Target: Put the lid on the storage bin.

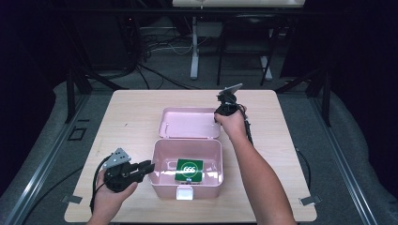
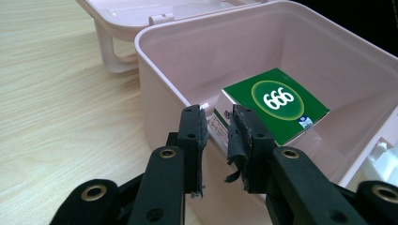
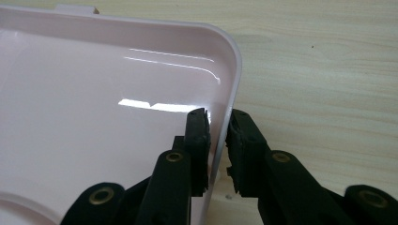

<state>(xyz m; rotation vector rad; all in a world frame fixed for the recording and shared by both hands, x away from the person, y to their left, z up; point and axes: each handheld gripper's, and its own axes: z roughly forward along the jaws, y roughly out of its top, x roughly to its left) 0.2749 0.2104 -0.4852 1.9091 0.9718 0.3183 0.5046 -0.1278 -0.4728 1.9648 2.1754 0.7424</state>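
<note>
An open pink box stands at the middle of the wooden table, and its lid lies flat behind it. A green packet marked 666 lies inside. My left gripper is at the box's left wall. In the left gripper view it is shut on that wall's rim, with the packet just beyond. My right gripper is at the lid's right edge. In the right gripper view it is shut on the lid's rim, one jaw inside the lid and one outside.
A white latch sits on the box's front wall. The lid's handle rests on the table. Bare wood lies on both sides of the box. Beyond the far edge are dark stands and cables.
</note>
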